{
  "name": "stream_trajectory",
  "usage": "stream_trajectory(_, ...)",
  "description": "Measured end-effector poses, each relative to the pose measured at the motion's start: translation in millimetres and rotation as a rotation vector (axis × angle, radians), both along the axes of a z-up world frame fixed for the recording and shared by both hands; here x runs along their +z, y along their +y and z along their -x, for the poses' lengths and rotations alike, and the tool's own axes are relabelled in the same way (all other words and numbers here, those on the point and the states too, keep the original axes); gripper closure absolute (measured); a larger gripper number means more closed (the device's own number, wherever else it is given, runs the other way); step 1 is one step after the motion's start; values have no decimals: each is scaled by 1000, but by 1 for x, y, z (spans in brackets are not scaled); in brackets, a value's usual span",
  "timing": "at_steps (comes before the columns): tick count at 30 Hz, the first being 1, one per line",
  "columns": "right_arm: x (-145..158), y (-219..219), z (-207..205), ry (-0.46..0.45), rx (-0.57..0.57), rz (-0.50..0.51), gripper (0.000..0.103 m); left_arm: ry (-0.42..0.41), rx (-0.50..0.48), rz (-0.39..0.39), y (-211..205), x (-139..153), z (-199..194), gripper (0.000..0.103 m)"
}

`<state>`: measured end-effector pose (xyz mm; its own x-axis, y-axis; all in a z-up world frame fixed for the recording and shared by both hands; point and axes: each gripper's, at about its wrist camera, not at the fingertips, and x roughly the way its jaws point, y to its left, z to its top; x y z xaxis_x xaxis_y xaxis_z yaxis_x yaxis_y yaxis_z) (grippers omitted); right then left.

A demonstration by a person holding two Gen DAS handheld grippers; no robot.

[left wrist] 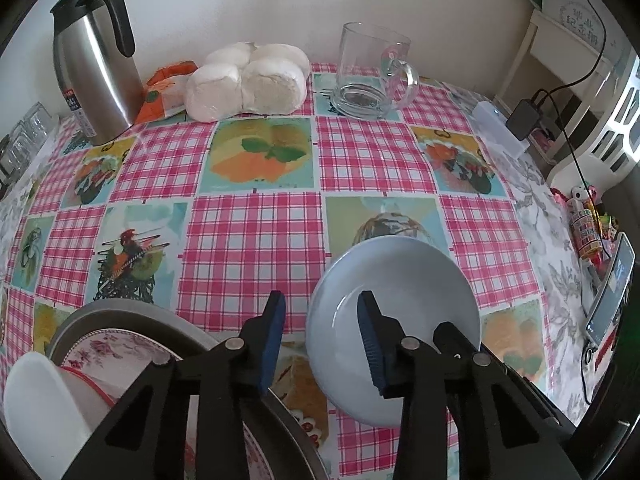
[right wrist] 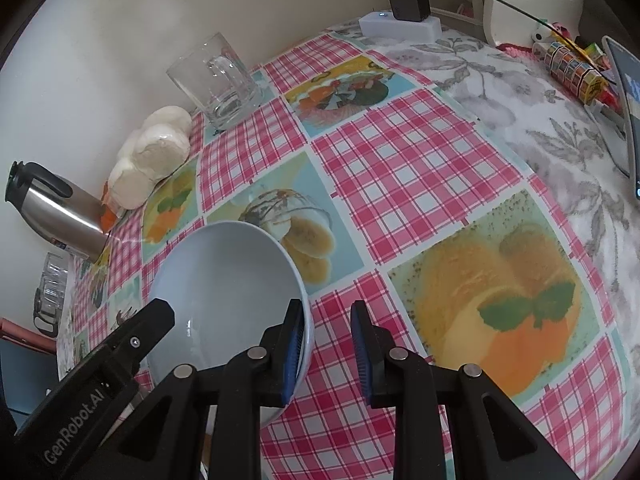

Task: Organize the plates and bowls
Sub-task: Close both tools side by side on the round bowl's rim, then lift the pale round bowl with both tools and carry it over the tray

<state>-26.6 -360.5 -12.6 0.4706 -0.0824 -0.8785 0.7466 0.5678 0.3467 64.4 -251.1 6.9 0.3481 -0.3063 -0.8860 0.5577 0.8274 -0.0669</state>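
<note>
**Q:** Pink-checked oilcloth covers the counter (left wrist: 256, 240). Where are you placed?

**A:** Nearest, my left gripper (left wrist: 320, 296) has its jaws open astride the left rim of the pale blue bowl (left wrist: 400, 280), with neither pad pressing. My right gripper (right wrist: 327, 304) straddles the right rim. Its inner pad lies against the wall and its outer pad stands clear, so those jaws are open too. Just left of the bowl lies a floral plate (left wrist: 120, 344).

**Q:** How is this step done well?

**A:** In my judgement, I should close squarely on the rim, keep both sides level and lift clear before carrying. Far back, the glass mug (left wrist: 372, 76) and steel flask (left wrist: 96, 68) stand well apart.

**Q:** Is any writing legible?

**A:** "GenRobot.AI" (right wrist: 76, 432) is on my left gripper's side. The flask's label is too small to read.
</note>
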Motion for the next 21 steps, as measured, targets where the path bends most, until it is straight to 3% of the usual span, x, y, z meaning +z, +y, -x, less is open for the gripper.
stream_trajectory(21, -11, -4, 7, -17, -24, -37, 78, 7, -40, 38, -7, -9, 1, 84)
